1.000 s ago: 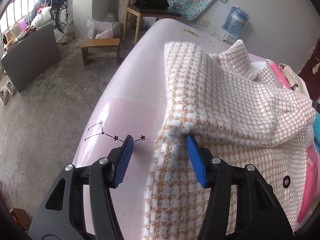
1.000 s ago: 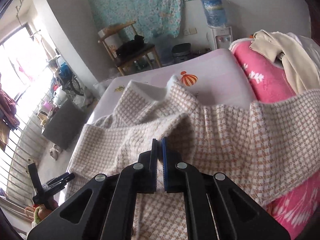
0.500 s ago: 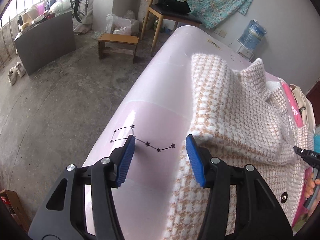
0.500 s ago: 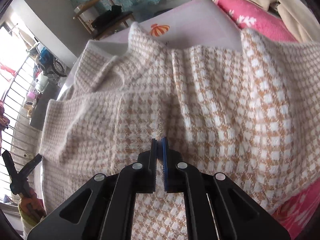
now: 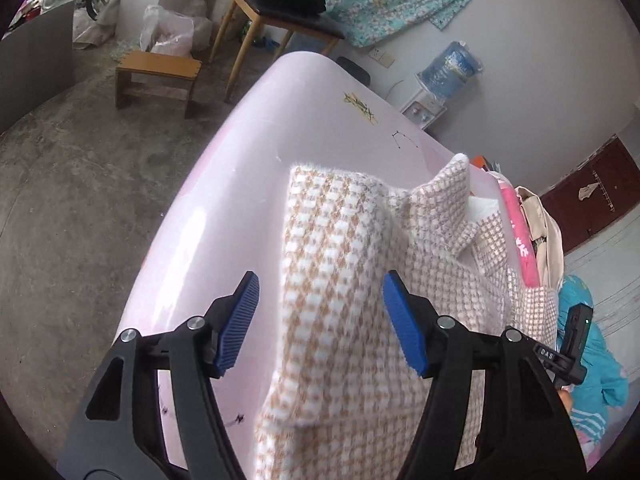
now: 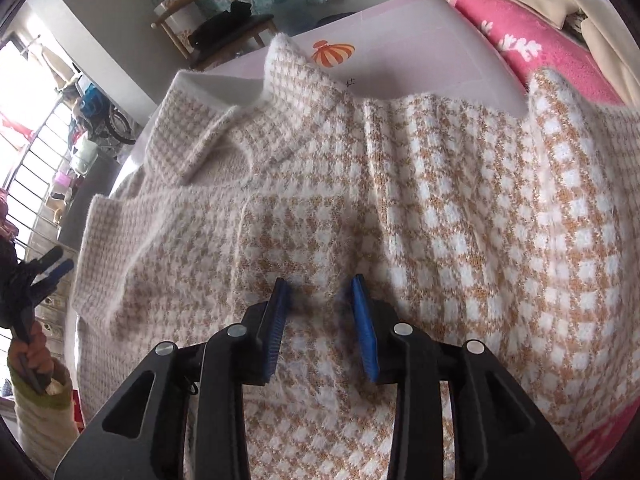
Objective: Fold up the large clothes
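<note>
Coat (image 6: 400, 200) lies spread on bed (image 5: 224, 208) — both claws parted.

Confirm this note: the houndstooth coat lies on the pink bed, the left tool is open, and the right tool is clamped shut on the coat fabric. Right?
Not quite. The right tool is not clamped: the right wrist view shows its blue pads apart above the houndstooth coat, pressing on nothing; its jaws have just been opening. The rest stands: the coat lies on the pink bed, and the left tool is open.
</note>
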